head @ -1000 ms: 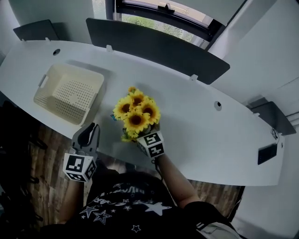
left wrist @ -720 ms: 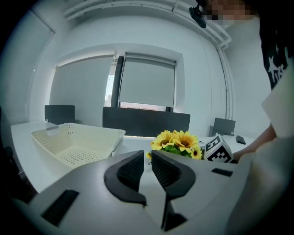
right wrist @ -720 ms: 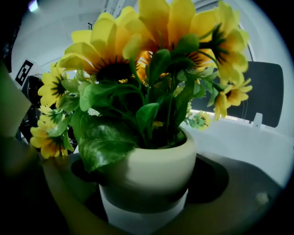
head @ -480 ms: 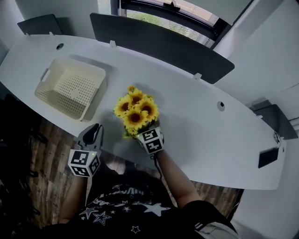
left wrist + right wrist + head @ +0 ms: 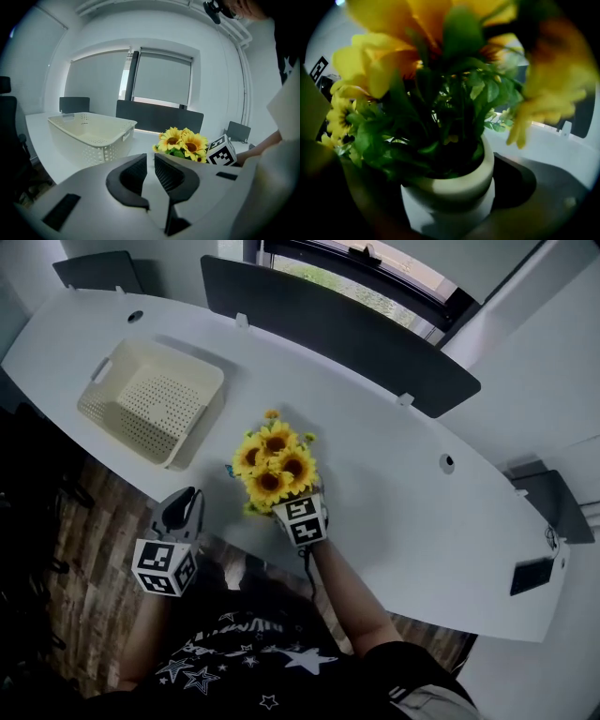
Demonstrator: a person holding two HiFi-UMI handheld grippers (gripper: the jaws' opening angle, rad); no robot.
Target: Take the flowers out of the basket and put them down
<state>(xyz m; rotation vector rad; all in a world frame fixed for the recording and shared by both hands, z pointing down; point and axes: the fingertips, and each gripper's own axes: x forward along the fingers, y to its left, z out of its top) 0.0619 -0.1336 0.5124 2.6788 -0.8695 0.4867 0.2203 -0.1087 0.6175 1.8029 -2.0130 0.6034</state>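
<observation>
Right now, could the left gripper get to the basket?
Probably yes. The left gripper hangs at the table's near edge, just short of the basket's near corner, with only bare table between. The flowers stand off to its right, out of the way.

In the right gripper view, the nearest blooms of the flowers [image 5: 389, 65] smear into soft yellow blurs across the top and right. The white pot [image 5: 457, 187] sinks into shadow at lower left, its foot lost near the bottom edge. In the head view, the blooms cover that pot and the front of the right gripper [image 5: 289, 502]. In the left gripper view, at centre right, the left gripper [image 5: 150, 161] hides the pot behind its own body.
</observation>
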